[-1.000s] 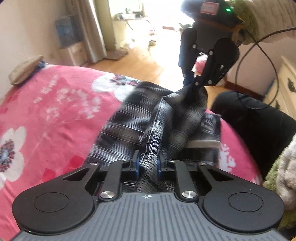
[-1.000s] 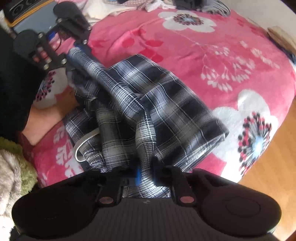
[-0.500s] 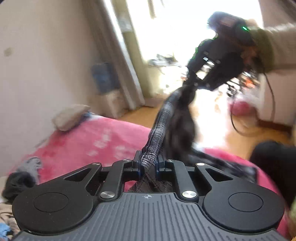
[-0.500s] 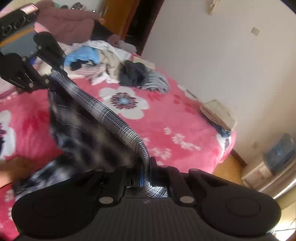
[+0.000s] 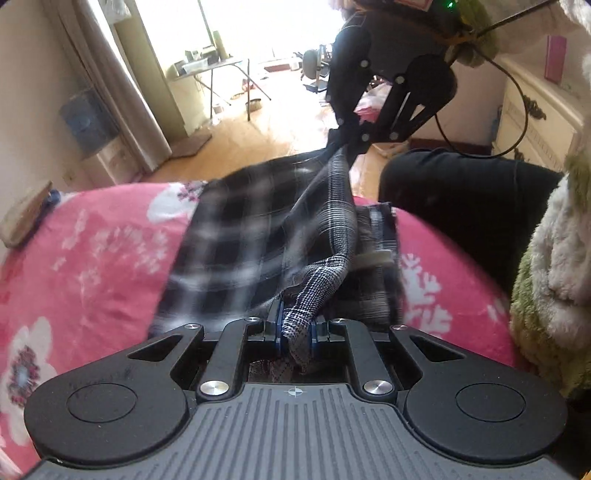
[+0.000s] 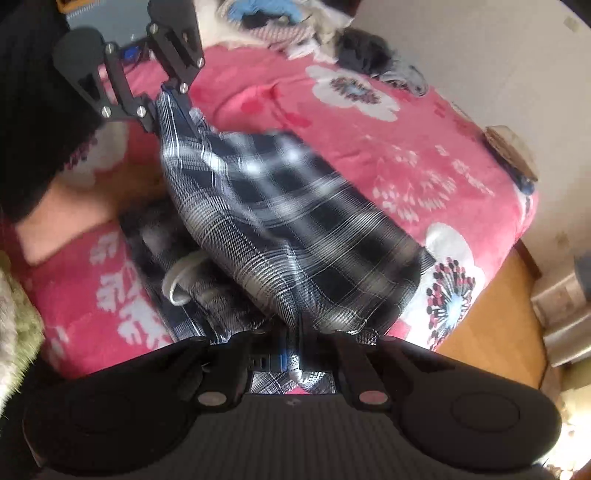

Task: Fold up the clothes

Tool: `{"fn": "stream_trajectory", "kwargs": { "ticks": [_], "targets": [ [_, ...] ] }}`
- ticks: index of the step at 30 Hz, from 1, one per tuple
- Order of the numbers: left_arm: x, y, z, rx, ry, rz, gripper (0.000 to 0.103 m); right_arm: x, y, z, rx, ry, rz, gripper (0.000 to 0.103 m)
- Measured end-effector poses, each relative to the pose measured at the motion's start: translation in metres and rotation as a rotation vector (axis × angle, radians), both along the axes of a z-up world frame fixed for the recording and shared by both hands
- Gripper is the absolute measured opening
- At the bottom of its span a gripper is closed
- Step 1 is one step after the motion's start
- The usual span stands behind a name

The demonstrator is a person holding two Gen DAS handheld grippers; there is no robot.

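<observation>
Left wrist view first: the left claw [image 5: 295, 334] is pinched tight on a bunched edge of the black-and-white plaid cotton garment [image 5: 258, 243], with checked fabric squeezed between the blue-edged pads. From there a twisted band of the cloth runs up and away to the right claw [image 5: 349, 142], which is clamped on the far end of that same edge, above the bed's far side. The rest of the garment hangs down and lies spread on the pink fleece bed blanket with white flowers [image 5: 92, 251], a bit motion-blurred. A white drawstring or waistband loop [image 5: 373, 258] peeks out of the folds on the right. A fuzzy green-and-cream sleeve [image 5: 554, 266] fills the right edge, and a black-clad leg [image 5: 469, 199] sits beyond the bed.

Right wrist view: same deal from the other end. The right claw [image 6: 291, 354] has its jaws nearly closed on plaid cloth [image 6: 288, 221], and the fabric stretches diagonally up to the left claw [image 6: 166, 107], which grips the opposite corner. The garment's middle sags onto the pink blanket [image 6: 424, 155], and the white loop [image 6: 181, 273] shows under the raised layer. A heap of loose clothes [image 6: 332, 33] sits at the far end of the bed, near the wall.
</observation>
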State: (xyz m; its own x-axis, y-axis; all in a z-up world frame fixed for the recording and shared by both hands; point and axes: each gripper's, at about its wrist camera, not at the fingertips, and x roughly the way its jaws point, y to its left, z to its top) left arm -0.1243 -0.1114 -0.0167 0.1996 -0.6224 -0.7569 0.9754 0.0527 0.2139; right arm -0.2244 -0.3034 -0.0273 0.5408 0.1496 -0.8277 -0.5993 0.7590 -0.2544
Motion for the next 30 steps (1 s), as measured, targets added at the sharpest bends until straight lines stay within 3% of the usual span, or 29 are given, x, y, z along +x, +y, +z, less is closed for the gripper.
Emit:
{"fn": "stream_trajectory", "kwargs": {
  "ticks": [6,12,19,23,30],
  "targets": [
    [-0.018,-0.007,-0.014,0.059,0.023,-0.067,0.011,-0.015,0.006,-0.010,-0.067,0.000,0.057,0.005],
    [-0.015,-0.004,-0.021,0.107,0.093,-0.068,0.012,-0.020,0.007,0.001,-0.025,-0.006,0.054,0.005],
    [-0.006,0.002,-0.034,0.190,0.230,-0.034,0.034,-0.033,0.018,-0.034,-0.101,0.122,0.105,0.008],
    [0.005,0.020,-0.028,0.201,0.269,0.027,0.037,-0.043,0.010,-0.023,0.033,0.196,0.034,0.008],
    [0.029,0.032,0.010,0.086,0.249,0.154,0.037,-0.031,-0.015,0.007,0.253,0.108,-0.236,0.008]
  ]
}}
